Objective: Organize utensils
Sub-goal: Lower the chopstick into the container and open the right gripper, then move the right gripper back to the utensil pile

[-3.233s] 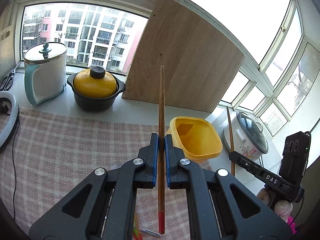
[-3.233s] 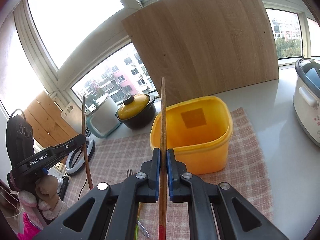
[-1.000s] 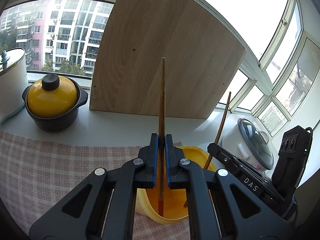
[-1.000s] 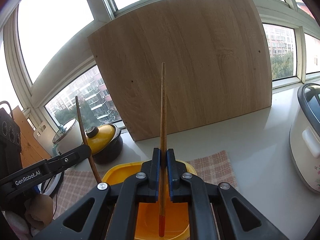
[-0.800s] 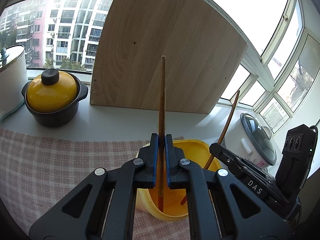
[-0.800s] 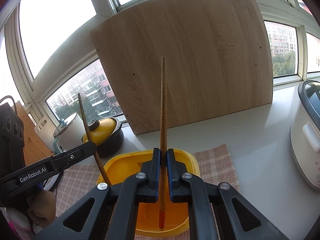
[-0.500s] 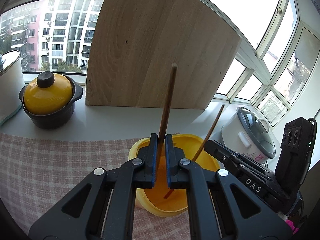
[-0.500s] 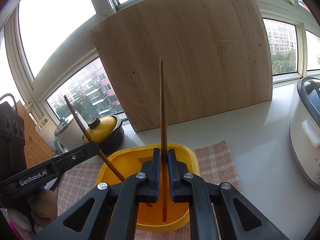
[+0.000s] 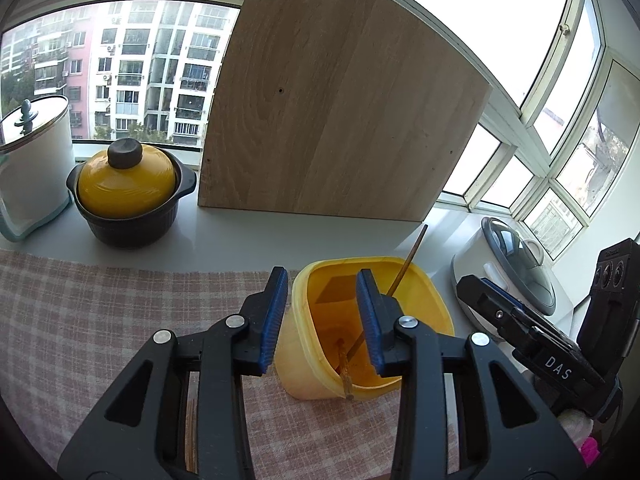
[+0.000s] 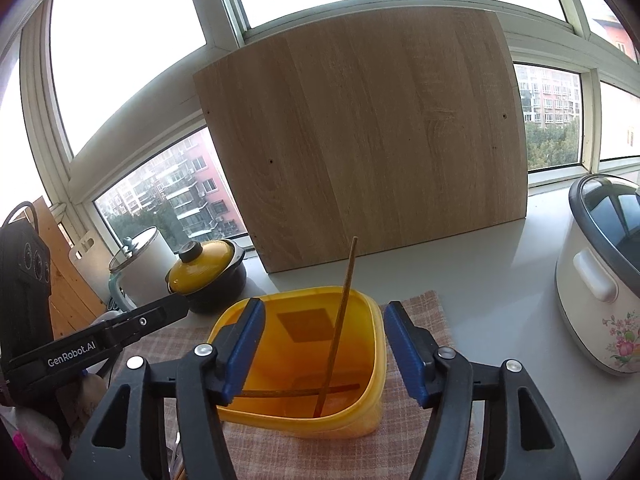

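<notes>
Chopsticks: two wooden chopsticks are inside the yellow container [image 10: 304, 360]. One chopstick [image 10: 340, 332] leans steeply, its top above the far rim; the other chopstick [image 10: 296, 393] lies almost flat across the bottom.
Container: it stands on the checked cloth [image 9: 100, 320], at the right side of the desk [image 9: 224, 240], near both grippers.
Left gripper [image 9: 322, 318]: its jaws are opening and nothing is between the blue pads; the container shows through the gap.
Right gripper [image 10: 322, 346]: its jaws are also opening, spread wide, with nothing pinched; the leaning chopstick stands free beyond them.
Step in hand: I judge this is the release of the chopsticks into the container, and it looks nearly complete.
How to do it well: let the jaws open fully before pulling back, so a pad does not catch a stick. Draw each gripper back and a little up, away from the rim, because the light plastic container may tip or slide on the cloth if it is bumped.
Risk: the leaning chopstick can fall out if its top is touched.
Further items: at the near edge of the cloth some thin items show under the grippers; I cannot tell what they are.
Around: a large wooden board [image 10: 360, 140] leans at the window behind; a yellow-lidded pot [image 9: 126, 192] is far left, a rice cooker [image 10: 600, 280] at the right.
</notes>
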Action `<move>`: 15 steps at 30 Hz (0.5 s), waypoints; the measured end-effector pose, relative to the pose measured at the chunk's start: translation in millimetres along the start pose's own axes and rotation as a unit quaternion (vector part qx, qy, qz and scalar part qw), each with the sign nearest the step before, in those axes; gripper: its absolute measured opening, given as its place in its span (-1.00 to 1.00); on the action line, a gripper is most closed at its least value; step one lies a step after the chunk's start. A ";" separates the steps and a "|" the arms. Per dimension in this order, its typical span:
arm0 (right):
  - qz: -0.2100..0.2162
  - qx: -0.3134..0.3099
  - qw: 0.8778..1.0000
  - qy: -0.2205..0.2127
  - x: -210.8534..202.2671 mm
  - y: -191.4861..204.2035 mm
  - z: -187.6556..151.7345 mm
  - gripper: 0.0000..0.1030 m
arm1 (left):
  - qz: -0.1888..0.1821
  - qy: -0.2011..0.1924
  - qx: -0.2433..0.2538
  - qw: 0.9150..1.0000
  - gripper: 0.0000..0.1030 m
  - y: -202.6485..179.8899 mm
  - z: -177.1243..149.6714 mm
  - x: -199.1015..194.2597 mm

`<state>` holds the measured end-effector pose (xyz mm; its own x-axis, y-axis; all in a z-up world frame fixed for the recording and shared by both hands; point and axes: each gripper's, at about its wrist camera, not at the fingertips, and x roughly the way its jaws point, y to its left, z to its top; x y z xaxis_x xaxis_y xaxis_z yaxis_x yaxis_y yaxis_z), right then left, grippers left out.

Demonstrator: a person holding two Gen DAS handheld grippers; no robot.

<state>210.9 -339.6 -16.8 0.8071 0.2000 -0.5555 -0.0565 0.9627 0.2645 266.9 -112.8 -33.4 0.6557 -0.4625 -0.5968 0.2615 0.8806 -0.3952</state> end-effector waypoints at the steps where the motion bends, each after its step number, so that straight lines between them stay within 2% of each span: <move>1: 0.000 0.001 1.000 -0.002 -2.6 0.0 -0.3 0.35 | 0.001 -0.002 -0.001 1.000 -0.33 1.7 -0.8 -2.8; 6: 0.003 -0.002 1.000 -0.012 -17.1 1.1 -3.7 0.68 | 0.011 -0.014 0.000 1.000 -0.33 8.6 -5.1 -21.0; 8: 0.006 -0.004 1.000 -0.017 -23.2 2.8 -5.3 0.75 | 0.011 -0.020 0.007 1.000 -0.32 11.6 -7.5 -29.2; 9: 0.008 -0.006 1.000 -0.018 -26.7 3.4 -6.7 0.81 | 0.008 -0.023 0.009 1.000 -0.24 13.2 -8.7 -33.9; 11: 0.012 -0.009 1.000 -0.020 -32.5 4.9 -9.1 0.96 | 0.006 -0.026 0.013 1.000 -0.22 17.5 -11.6 -42.7; 15: 0.012 -0.024 0.999 -0.023 -44.5 9.7 -16.2 0.99 | 0.025 -0.031 0.021 0.999 -0.22 28.6 -17.5 -62.1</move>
<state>164.8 -336.1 -2.3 0.8309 0.2158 -0.5128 -0.1031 0.9655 0.2392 221.2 -60.7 -19.8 0.7105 -0.4112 -0.5710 0.2555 0.9069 -0.3351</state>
